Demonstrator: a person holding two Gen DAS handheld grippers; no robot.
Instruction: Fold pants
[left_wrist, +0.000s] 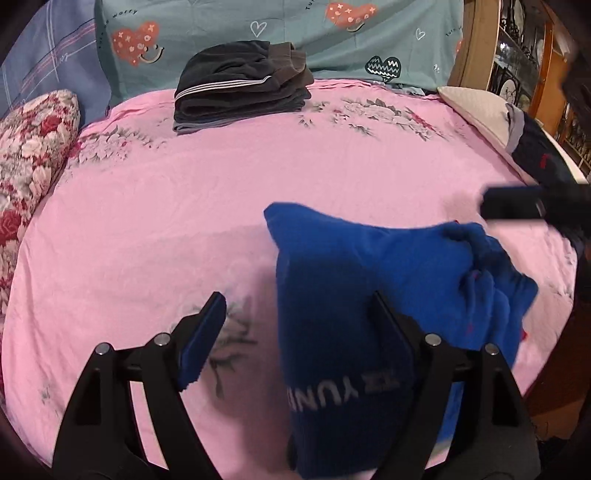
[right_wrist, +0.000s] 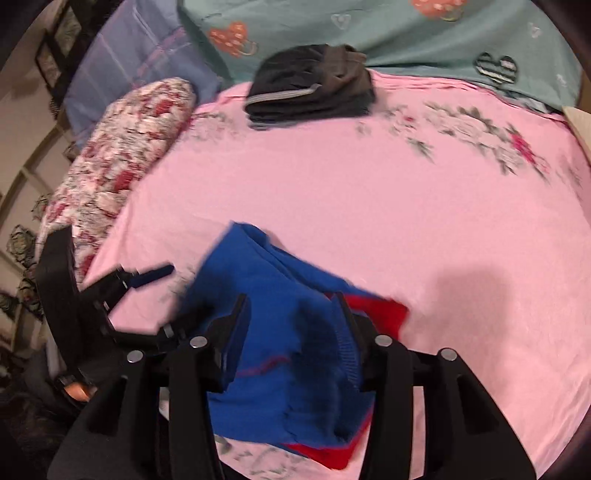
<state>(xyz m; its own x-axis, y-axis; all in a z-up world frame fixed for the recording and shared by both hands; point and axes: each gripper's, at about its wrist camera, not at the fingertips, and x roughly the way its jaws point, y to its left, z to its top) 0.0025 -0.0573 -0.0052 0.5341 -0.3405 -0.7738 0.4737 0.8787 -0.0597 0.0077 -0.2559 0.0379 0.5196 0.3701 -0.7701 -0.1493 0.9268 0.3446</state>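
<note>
Blue pants (left_wrist: 369, 280) with white lettering lie folded on the pink floral bedsheet (left_wrist: 184, 206), near its front edge. My left gripper (left_wrist: 295, 317) stands wide open over their left edge; its right finger crosses the cloth and its left finger hangs over bare sheet. The pads do not press on the cloth. In the right wrist view, the pants (right_wrist: 288, 295) show a red inner part. My right gripper (right_wrist: 291, 328) straddles their bunched ribbed end, jaws parted, cloth loose between them. A blurred right gripper finger (left_wrist: 513, 203) shows beyond the pants.
A stack of dark folded clothes (left_wrist: 240, 88) sits at the far side of the bed. A floral pillow (left_wrist: 33, 147) lies left, a cream pillow (left_wrist: 472, 103) and a dark garment (left_wrist: 535, 147) right. Teal heart-print bedding (left_wrist: 332, 37) runs along the back.
</note>
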